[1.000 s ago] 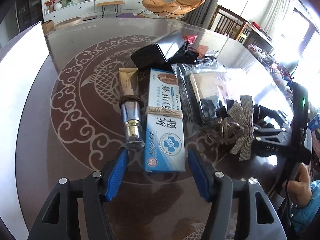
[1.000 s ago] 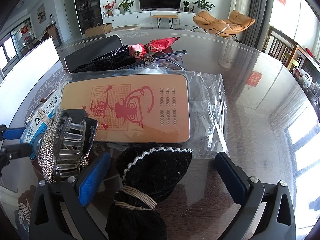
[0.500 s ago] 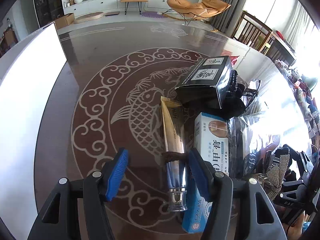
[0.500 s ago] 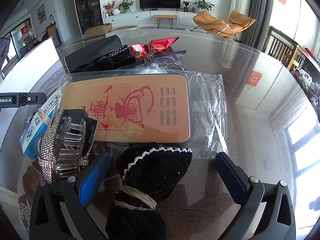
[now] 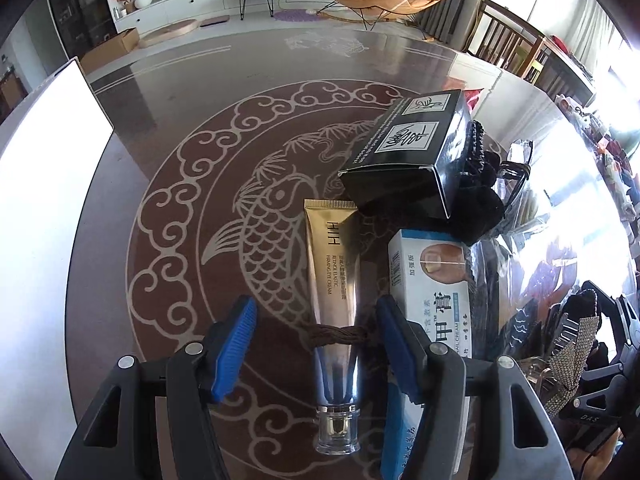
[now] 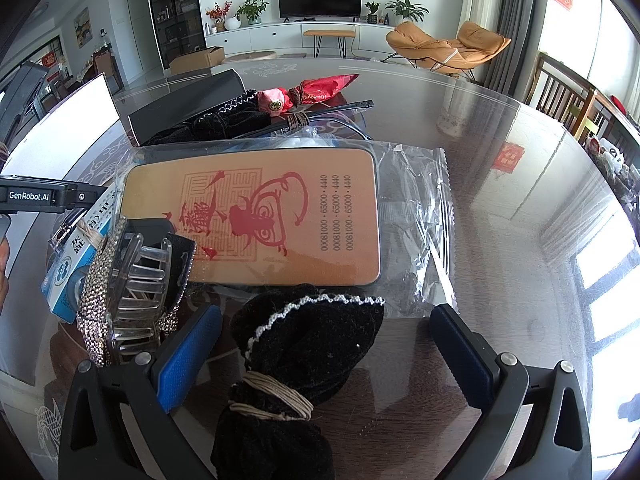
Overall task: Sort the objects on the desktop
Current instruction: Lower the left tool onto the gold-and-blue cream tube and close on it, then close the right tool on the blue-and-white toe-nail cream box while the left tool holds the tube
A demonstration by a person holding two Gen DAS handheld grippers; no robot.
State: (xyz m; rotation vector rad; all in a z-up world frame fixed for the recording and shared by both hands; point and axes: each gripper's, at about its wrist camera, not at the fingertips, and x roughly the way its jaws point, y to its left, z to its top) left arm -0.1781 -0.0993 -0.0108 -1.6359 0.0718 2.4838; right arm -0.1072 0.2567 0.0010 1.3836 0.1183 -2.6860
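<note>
My left gripper (image 5: 316, 344) straddles the eye cream tube (image 5: 334, 312), jaws wide, gripping nothing. My right gripper (image 6: 324, 354) gapes empty around the black velvet pouch (image 6: 296, 364). Beside the tube, everything looks unsorted.

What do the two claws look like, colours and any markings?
Both look alike: the left claw and right claw have black plastic frames with silver screws and ribbed blue pads on the fingers. The right wrist view shows the left unit's black body printed "GenRobot.AI" in white. No sleeves are visible.
</note>
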